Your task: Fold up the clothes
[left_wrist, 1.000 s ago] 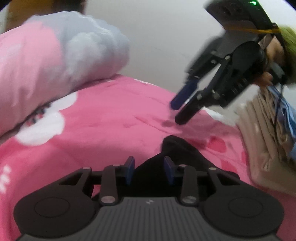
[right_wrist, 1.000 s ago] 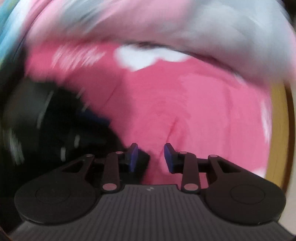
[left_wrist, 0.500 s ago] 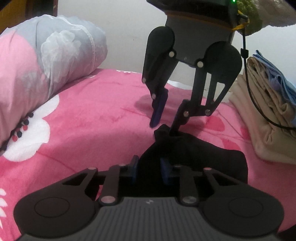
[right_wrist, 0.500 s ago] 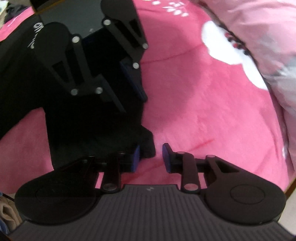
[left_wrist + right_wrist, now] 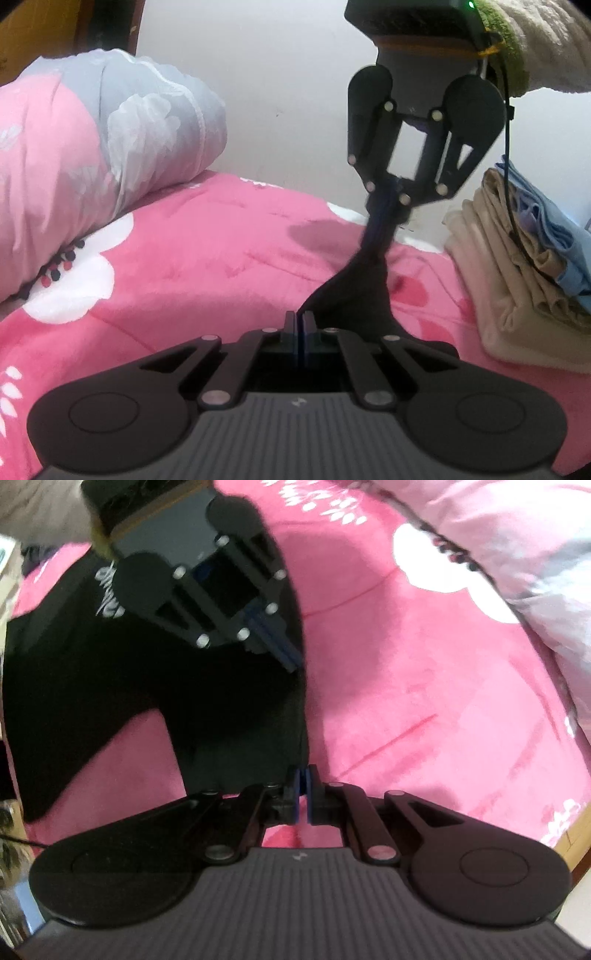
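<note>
A black shirt (image 5: pixel 92 672) lies spread on a pink blanket (image 5: pixel 207 258) with white flowers (white lettering shows near its far end in the right wrist view). The left gripper (image 5: pixel 299 325) has its blue pads pressed together, clamped on a raised edge of the black shirt close to the camera. The right gripper (image 5: pixel 384 210) points down from above and is likewise pinched tight on the same cloth, which stretches up in a twisted strip from the blanket to its tips. In the right wrist view the right gripper's own pads (image 5: pixel 295 797) meet on the shirt's edge, and the left gripper is seen farther off over the dark fabric. A rolled quilt (image 5: pixel 92 155), pink and grey, rests on the blanket to the left, and a stack of folded beige and blue clothes (image 5: pixel 524 280) sits on the right.
</note>
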{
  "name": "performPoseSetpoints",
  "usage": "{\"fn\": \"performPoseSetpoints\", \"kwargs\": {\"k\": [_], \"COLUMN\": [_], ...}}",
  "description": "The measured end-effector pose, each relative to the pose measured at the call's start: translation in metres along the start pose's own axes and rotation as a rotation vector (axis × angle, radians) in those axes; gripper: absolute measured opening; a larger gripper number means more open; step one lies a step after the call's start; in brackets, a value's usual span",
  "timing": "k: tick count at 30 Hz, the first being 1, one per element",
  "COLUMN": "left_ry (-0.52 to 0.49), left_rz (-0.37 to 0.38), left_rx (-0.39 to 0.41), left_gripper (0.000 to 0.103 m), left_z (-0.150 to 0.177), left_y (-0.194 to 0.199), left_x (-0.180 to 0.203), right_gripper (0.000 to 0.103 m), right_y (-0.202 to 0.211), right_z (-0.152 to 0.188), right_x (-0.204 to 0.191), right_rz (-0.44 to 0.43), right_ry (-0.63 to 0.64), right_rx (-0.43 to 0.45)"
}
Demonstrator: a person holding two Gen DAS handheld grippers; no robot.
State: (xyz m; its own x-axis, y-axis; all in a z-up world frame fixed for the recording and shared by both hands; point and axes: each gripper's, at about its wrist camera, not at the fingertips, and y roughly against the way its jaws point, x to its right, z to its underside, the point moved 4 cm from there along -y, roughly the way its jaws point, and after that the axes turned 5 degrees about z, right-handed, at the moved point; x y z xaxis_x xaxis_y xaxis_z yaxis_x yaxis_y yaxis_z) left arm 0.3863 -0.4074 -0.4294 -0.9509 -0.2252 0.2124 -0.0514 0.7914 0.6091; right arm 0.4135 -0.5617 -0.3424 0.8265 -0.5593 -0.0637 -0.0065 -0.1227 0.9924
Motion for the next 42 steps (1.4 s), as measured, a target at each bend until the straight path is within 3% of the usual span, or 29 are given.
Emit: {"fn": "performPoseSetpoints", "kwargs": {"k": [8,12,14,15,17,18,26,31,33,35,37,42], "left_ry": [0.068,0.048,0.066,0.084,0.127,0.146,0.237,0.227,0.179,0.127,0.099,0.066], "left_rz": [-0.088,-0.129,-0.147,-0.152,-0.159,-0.159,-0.205,-0.088,-0.032,-0.02,-0.016,-0.102], "left_rx": [-0.061,-0.056,-0.039,-0.027,0.011,0.021,0.093,0.057,0.0,-0.056,-0.086,-0.13], "left_gripper": [0.004,0.015,0.028,0.042,0.046,0.047,0.047,0.046,0.044,0.04,0.03,0.025], "left_z": [0.005,0.007,0.008,0.008,0.008,0.007,-0.006,-0.003,0.004,0.012,0.018,0.029], "left_y": [-0.027,-0.031,-0.029,-0.027,-0.021,-0.019,0.011,0.026,0.018,0.007,-0.005,-0.029], "left_x": [-0.016,-0.014,-0.014,-0.015,-0.018,-0.019,-0.017,0.032,0.065,0.091,0.109,0.128], "right_gripper": [0.001,0.004,0.015,0.021,0.042,0.046,0.048,0.048,0.046,0.043,0.035,0.038], "right_y": [-0.033,-0.041,-0.035,-0.03,-0.019,-0.013,0.06,0.106,0.098,0.075,0.06,0.021], "right_z": [-0.002,0.0,0.004,0.007,0.015,0.02,0.034,0.045,0.043,0.034,0.031,0.026], "right_x": [0.019,0.024,0.028,0.031,0.037,0.04,-0.006,-0.035,-0.058,-0.064,-0.051,0.005], "right_rz": [0.072,0.12,0.146,0.158,0.178,0.185,0.359,0.468,0.523,0.481,0.4,0.215], "right_ry": [-0.072,-0.161,-0.237,-0.286,-0.398,-0.46,-0.892,-1.16,-1.115,-1.061,-1.055,-1.124], "right_rx": [-0.025,-0.021,0.009,0.03,0.063,0.076,0.293,0.432,0.388,0.316,0.258,0.091]}}
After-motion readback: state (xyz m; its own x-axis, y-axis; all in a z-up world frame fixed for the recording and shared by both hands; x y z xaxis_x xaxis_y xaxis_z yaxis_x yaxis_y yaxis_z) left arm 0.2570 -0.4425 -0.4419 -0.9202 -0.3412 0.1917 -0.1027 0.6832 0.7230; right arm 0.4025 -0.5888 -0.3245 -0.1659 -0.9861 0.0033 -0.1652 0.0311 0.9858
